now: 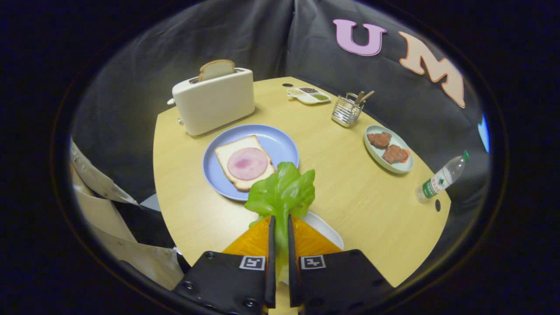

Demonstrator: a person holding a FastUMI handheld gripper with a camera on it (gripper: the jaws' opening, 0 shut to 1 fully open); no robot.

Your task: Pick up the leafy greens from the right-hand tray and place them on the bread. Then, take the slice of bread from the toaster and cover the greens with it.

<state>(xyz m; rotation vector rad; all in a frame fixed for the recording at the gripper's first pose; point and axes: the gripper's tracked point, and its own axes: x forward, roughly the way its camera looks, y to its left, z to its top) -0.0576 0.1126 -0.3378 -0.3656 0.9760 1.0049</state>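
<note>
Gripper [280, 221] fingers nearly together, clamped on the lower part of the leafy greens [282, 192], both inner faces pressing the leaf; the ruffled green top fans out just ahead of the fingertips. Each finger block carries a small square black-and-white marker; no legible text on them. Under the fingers, the pale rim of a white tray [326, 227] shows just beside the right finger. Beyond the greens and slightly left, a blue plate [280, 142] holds a slice of bread [227, 153] topped with a round pink slice of ham [247, 163]; the leaf's upper edge overlaps the plate's near rim in view, whether touching cannot be told. Farther back on the yellow table [350, 188], a cream toaster [214, 103] with a bread slice [216, 69] standing upright in its slot. Right of the fingers: green plate with two meat patties [387, 148], wire utensil holder [347, 110], small divided condiment dish [308, 95], plastic water bottle [442, 177] with a label too small to read.
</note>
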